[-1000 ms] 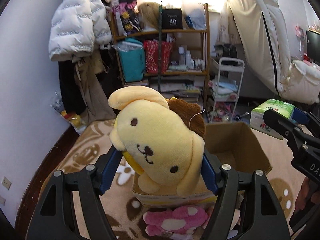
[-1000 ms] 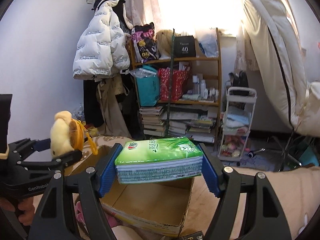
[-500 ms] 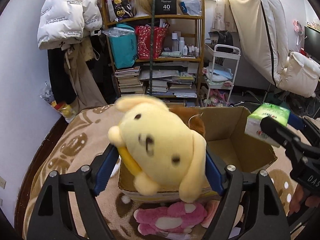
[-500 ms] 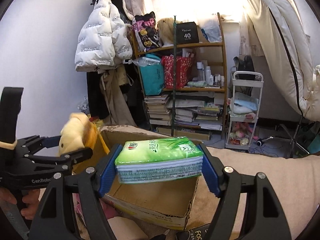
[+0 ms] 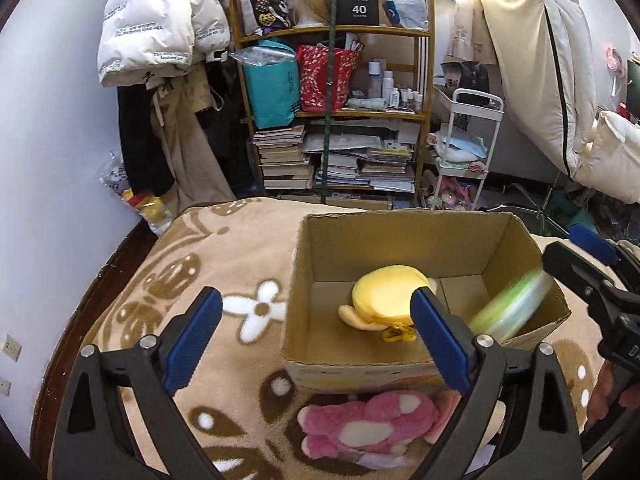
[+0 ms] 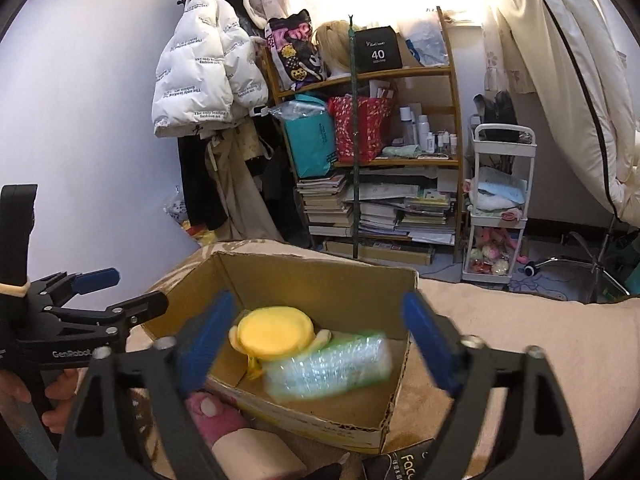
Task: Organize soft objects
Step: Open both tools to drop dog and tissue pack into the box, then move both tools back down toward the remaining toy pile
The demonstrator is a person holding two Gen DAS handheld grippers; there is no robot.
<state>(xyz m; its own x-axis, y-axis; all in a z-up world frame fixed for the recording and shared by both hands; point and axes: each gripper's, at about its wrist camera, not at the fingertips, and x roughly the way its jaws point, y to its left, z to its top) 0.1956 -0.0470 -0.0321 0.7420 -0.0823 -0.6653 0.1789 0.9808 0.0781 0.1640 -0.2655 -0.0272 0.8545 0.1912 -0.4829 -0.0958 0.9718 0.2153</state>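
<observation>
**A:** Both claws stand wide with nothing between the pads. The left claw point(image 5: 316, 336) fills the lower middle of its view, the right claw point(image 6: 316, 336) the lower middle of its own, and both have just been opening.

**B:** Where are the soft things?

**A:** The yellow plush dog point(image 5: 386, 298) lies at the bottom of the cardboard box point(image 5: 400, 236), centre of frame. The green tissue pack point(image 6: 328, 366) is a blur in the box's right half, touching or just beside the plush; I judge it is dropping in.

**B:** What could go wrong?

**A:** The pack may catch the box's right wall point(image 5: 556, 308) and tip out onto the blanket point(image 5: 224, 248). The pink plush point(image 5: 368, 426) lies outside the box at the lower edge of frame, partly behind the left claw's arms, so reaching down for it could nudge the box.

**B:** Appearance?

**A:** The dog looks squashy, face turned away. The pack's wrap looks glossy.
</observation>
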